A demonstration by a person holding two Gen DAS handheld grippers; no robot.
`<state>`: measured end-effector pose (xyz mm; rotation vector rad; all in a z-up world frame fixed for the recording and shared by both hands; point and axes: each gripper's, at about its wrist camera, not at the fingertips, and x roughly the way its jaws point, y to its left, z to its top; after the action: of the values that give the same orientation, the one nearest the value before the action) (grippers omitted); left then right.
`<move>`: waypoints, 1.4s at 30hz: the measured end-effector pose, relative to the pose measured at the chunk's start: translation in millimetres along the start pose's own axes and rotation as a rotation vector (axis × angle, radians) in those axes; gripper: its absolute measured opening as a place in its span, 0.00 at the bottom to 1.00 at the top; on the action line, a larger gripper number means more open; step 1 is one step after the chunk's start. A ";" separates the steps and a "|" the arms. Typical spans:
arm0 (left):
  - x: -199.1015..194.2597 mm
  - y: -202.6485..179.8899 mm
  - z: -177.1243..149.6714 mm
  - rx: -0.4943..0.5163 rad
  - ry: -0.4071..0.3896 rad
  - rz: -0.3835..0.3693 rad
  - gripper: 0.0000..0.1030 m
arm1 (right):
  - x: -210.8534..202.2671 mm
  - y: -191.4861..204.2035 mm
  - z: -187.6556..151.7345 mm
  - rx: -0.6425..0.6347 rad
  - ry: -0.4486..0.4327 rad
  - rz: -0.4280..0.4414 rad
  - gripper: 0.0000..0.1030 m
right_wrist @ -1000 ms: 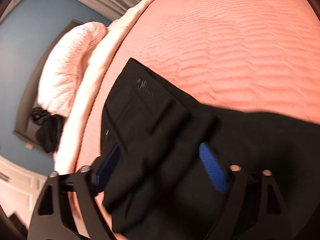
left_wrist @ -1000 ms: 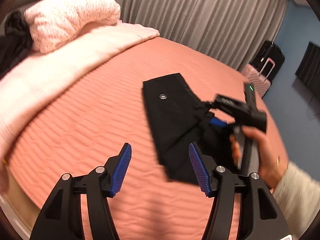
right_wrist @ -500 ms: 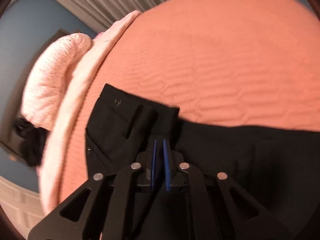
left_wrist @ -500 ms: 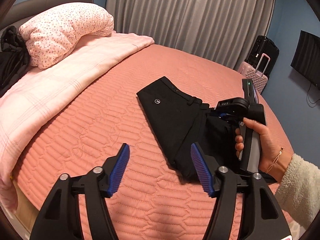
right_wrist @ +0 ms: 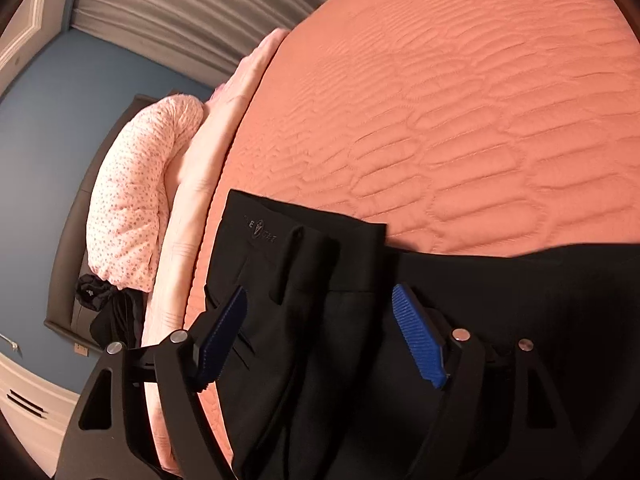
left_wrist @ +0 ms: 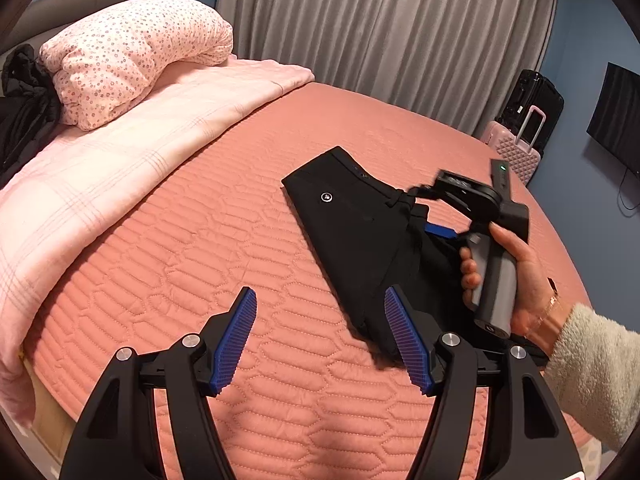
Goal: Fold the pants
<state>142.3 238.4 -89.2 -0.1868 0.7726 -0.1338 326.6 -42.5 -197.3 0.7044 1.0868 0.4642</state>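
The folded black fabric pants (left_wrist: 360, 232) lie flat on the salmon quilted bedspread (left_wrist: 200, 264), about the middle of the bed, waistband end turned toward the grey pleated curtain (left_wrist: 384, 28).

The left wrist view alone takes in the whole room around the pants: the pink dotted rolled duvet (left_wrist: 128, 60) and pale pink checked blanket (left_wrist: 120, 152) at the head of the bed, well apart from the pants; a black suitcase (left_wrist: 536, 104) and a pink hard-shell suitcase (left_wrist: 516, 148) beyond the bed's far edge. It also shows the person's right hand (left_wrist: 516, 276), in a cream fleece sleeve (left_wrist: 596, 368), gripping the handle of the right tongs (left_wrist: 436, 216) over the pants, and a silver button (left_wrist: 326, 197) on the cloth. The left tongs (left_wrist: 320, 340) hang released above bare bedspread just beside the pants' near corner, nothing between the blue ribbed pads (left_wrist: 236, 344).

The right wrist view gives what that one cannot: a close look at the waistband, a belt loop (right_wrist: 292, 264) and faint lettering (right_wrist: 260, 229). Here the right tongs (right_wrist: 320, 336) have just been opening; they stand spread over the pants (right_wrist: 320, 360), pads clear of the cloth between them.
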 end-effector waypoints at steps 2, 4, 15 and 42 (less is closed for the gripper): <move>1.5 -0.7 -0.6 -0.002 0.004 0.004 0.63 | 11.3 11.0 6.1 -0.030 -0.011 -0.018 0.68; 2.9 -0.9 -0.7 -0.006 0.012 0.007 0.63 | 17.8 19.2 12.6 -0.070 0.000 0.003 0.22; -5.0 -10.2 8.1 0.010 -0.006 0.004 0.63 | -225.2 -32.3 -97.3 -0.013 -0.427 -0.078 0.19; 106.9 -138.5 11.4 0.186 0.173 -0.002 0.78 | -362.7 -171.0 -140.9 0.006 -0.426 -0.369 0.91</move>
<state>219.0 84.6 -123.9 0.0006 0.9268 -0.2249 51.6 -359.5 -129.5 0.5579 0.7881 -0.0094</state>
